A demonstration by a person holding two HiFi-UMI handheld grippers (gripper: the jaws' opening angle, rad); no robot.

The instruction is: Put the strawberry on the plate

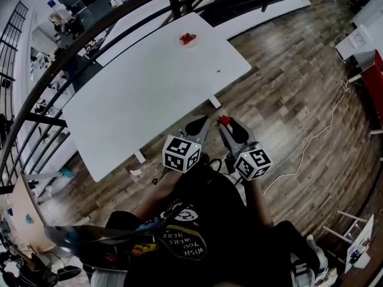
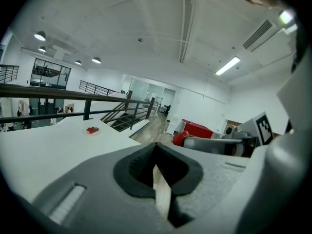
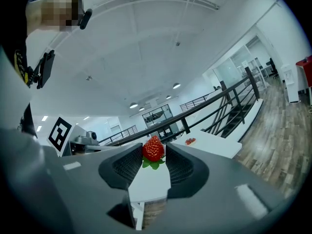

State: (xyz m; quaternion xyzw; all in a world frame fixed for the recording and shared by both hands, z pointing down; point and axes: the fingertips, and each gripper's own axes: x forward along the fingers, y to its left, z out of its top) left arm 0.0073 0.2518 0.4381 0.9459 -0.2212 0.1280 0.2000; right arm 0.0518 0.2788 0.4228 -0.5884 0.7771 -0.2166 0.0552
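Note:
A small white plate (image 1: pixel 187 39) with red strawberries on it stands near the far edge of the white table (image 1: pixel 143 94). It also shows as the plate (image 2: pixel 92 129) in the left gripper view and the plate (image 3: pixel 190 141) in the right gripper view. Both grippers hang over the wooden floor, short of the table's near edge. My right gripper (image 1: pixel 225 122) is shut on a red strawberry (image 3: pixel 153 148) with green leaves, pinched between its tips. My left gripper (image 1: pixel 199 124) beside it is shut, with nothing between its pads (image 2: pixel 141 167).
A black railing (image 1: pixel 90 31) runs behind the table. A white cable (image 1: pixel 317 137) lies across the wooden floor to the right, and a red cabinet (image 1: pixel 374 79) stands at the far right. The person's body fills the bottom of the head view.

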